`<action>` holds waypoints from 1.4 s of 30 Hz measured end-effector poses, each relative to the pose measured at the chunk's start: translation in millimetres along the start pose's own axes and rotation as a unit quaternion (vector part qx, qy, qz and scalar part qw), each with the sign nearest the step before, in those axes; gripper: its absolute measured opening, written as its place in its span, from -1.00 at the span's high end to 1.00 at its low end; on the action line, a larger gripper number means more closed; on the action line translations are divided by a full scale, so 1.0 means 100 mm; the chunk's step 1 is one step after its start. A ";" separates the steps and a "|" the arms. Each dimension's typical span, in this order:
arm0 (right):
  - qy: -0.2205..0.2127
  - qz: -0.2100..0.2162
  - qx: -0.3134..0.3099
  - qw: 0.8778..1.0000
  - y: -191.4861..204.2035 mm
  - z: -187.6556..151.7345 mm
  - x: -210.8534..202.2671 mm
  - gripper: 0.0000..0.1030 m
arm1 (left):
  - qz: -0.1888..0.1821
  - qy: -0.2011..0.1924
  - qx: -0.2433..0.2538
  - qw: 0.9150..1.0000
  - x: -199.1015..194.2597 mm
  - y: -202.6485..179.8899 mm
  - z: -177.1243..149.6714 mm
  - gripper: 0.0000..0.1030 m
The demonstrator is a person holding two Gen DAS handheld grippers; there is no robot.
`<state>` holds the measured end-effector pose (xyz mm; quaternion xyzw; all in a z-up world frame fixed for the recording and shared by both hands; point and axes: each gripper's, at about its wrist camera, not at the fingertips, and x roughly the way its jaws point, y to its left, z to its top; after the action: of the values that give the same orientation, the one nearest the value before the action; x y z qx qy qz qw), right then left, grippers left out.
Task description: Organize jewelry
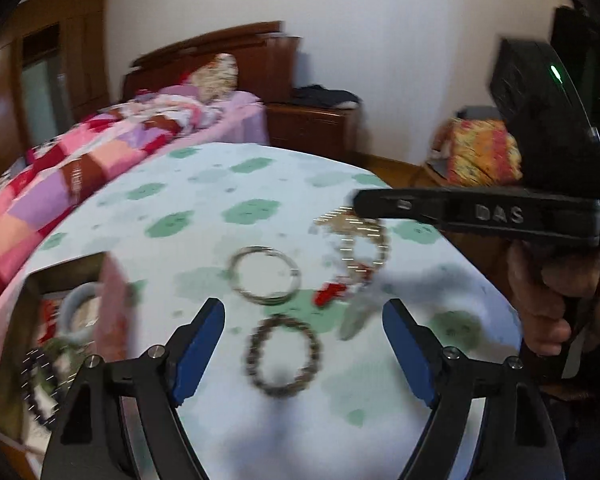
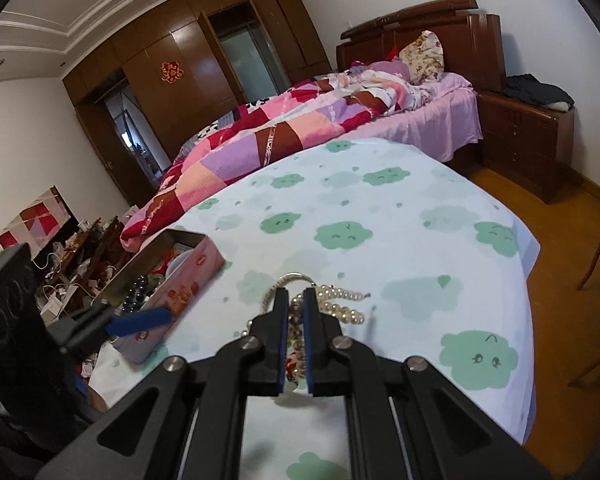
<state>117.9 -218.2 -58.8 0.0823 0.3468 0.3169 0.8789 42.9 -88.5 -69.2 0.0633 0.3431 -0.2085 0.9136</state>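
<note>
Pearl strand (image 2: 342, 304), looped and limp, is pinched between the pads of the right gripper (image 2: 295, 294), which is closed on it just above the cloud-print worktop (image 2: 380, 208). Judged light, slippery and floppy; best held across bunched loops, not a single bead. Left gripper (image 1: 303, 312) is spread wide, holding nothing, poised over the beaded bracelet (image 1: 283, 354). Count on the cloth, left wrist view: one silver bangle (image 1: 265, 275), one beaded bracelet, one red charm (image 1: 331, 293), one pale pendant (image 1: 356, 320). One open pink tin (image 2: 168, 276) sits at the left, already holding several pieces; blur prevents counting them.
</note>
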 end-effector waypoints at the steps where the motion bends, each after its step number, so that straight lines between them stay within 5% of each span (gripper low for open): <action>1: 0.001 0.000 0.000 1.000 0.01 0.00 0.01 0.84 | -0.007 0.006 0.007 1.000 0.06 -0.04 0.00 -0.58; 6: -0.004 0.008 -0.001 1.000 0.06 0.01 -0.03 0.84 | -0.023 0.045 0.031 0.998 0.33 -0.13 0.05 -0.08; 10: -0.009 0.016 -0.006 1.000 0.12 0.03 -0.06 0.84 | -0.030 0.062 0.028 0.997 0.47 -0.14 0.09 0.06; 11: -0.009 0.017 -0.007 1.000 0.13 0.03 -0.06 0.84 | -0.033 0.063 0.027 0.997 0.48 -0.13 0.09 0.21; 12: -0.009 0.018 -0.007 1.000 0.13 0.03 -0.05 0.84 | -0.035 0.066 0.023 0.997 0.49 -0.11 0.09 0.64; 14: -0.009 0.013 -0.009 1.000 0.12 0.02 -0.04 0.84 | -0.044 0.071 0.012 0.996 0.48 -0.08 0.09 1.00; 25: 0.002 0.000 0.006 1.000 -0.01 -0.02 0.01 0.84 | -0.066 0.049 -0.011 0.997 0.26 0.00 0.05 1.00; 32: 0.006 0.011 0.013 1.000 -0.01 -0.01 0.02 0.84 | -0.028 0.057 0.021 0.998 0.35 -0.08 0.07 0.96; 34: 0.007 0.013 0.011 1.000 0.01 0.01 0.06 0.84 | -0.027 0.069 0.015 0.997 0.40 -0.06 0.03 0.76; 36: 0.005 0.022 0.012 1.000 0.06 0.04 0.07 0.84 | -0.016 0.071 0.004 0.997 0.41 -0.02 0.01 0.16; 39: -0.003 0.029 0.000 1.000 0.16 0.10 0.06 0.84 | 0.002 0.038 -0.005 0.999 0.27 0.04 0.04 -0.35; 42: -0.005 0.032 -0.001 0.999 0.21 0.13 0.09 0.84 | 0.003 0.023 -0.004 1.000 0.22 0.04 0.07 -0.36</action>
<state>121.1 -195.3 -45.9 0.0944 0.3392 0.3447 0.8702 63.7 -93.7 -78.6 0.0656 0.3643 -0.2028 0.9066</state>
